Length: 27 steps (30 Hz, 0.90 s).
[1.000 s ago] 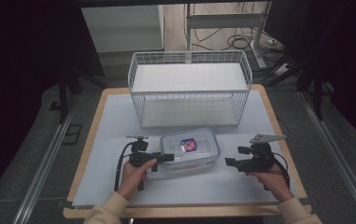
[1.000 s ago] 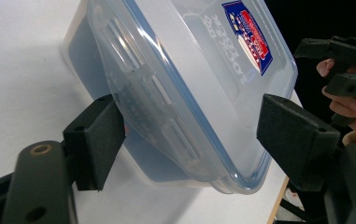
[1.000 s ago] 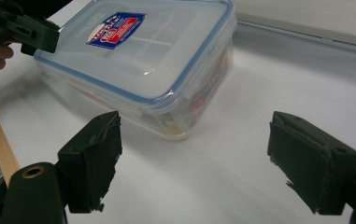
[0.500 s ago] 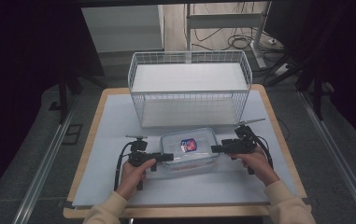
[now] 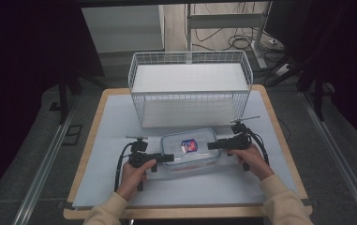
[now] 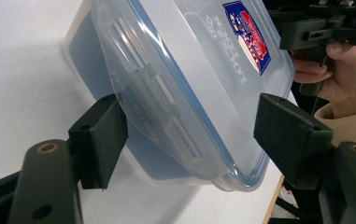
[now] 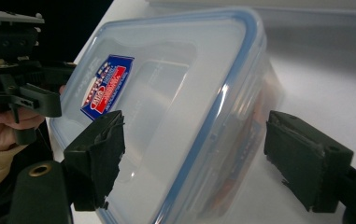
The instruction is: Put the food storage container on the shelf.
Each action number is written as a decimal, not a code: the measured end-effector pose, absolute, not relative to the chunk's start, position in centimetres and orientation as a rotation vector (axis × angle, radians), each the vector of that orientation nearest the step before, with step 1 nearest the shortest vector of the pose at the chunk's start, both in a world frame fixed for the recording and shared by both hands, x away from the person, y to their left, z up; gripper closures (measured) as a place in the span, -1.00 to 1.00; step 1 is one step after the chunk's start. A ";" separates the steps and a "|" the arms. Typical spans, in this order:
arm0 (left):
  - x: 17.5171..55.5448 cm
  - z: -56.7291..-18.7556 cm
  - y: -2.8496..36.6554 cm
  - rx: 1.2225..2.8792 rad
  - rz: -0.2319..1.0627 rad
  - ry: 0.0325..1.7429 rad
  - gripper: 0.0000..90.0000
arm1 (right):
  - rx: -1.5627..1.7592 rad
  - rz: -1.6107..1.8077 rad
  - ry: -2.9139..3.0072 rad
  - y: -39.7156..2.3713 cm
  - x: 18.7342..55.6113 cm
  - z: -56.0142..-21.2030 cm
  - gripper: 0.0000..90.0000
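Both grippers straddle the ends of the clear rectangular plastic food container with a blue-rimmed snap lid [image 5: 189, 151], which lies flat on the white table cover [image 5: 110, 122] just in front of the white wire basket [image 5: 190, 89]. Left gripper [image 6: 189, 135]: its jaws have just been narrowing, one pad touching the container's side under the lid rim, the other off it. Right gripper [image 7: 192, 149] stands wide, pads apart from the container. Reaching looks done; gripping and lifting, probably toward the basket, remain. A red-and-blue label [image 5: 189, 146] marks the closed lid; the box looks empty.
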<state>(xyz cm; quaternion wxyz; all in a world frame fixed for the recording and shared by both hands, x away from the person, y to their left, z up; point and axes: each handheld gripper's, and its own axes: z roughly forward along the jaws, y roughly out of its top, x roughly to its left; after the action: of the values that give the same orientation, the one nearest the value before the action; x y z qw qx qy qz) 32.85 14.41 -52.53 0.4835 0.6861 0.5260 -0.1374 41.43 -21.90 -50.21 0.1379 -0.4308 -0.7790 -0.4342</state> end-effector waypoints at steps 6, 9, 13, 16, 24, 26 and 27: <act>32.9 -52.5 14.4 1.673 -0.336 1.281 -0.41 | -1.242 -1.233 -2.226 -21.6 41.2 -50.3 -0.44; 32.8 -52.4 14.4 1.682 -0.327 1.276 -0.40 | -1.254 -1.237 -2.194 -22.0 41.1 -50.2 -0.30; 32.3 -52.0 14.2 1.713 -0.288 1.257 -0.38 | -1.261 -1.246 -2.178 -22.4 41.0 -50.0 -0.20; 32.0 -51.9 14.2 1.714 -0.276 1.250 -0.34 | -1.258 -1.255 -2.173 -22.6 40.8 -49.9 -0.15; 31.2 -51.7 14.5 1.691 -0.253 1.214 -0.17 | -1.215 -1.304 -2.189 -23.5 39.6 -49.5 -0.02; 31.1 -51.7 14.6 1.690 -0.247 1.204 -0.13 | -1.198 -1.320 -2.181 -23.8 39.3 -49.5 0.03; 31.0 -51.7 14.6 1.690 -0.243 1.200 -0.12 | -1.192 -1.325 -2.181 -24.0 39.2 -49.5 0.04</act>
<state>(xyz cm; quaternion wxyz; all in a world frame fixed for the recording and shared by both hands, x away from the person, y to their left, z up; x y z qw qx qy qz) 30.97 14.59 -51.71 0.5032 0.6999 0.4967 -0.1007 39.16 -23.96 -49.54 0.1619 -0.4178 -0.7641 -0.4641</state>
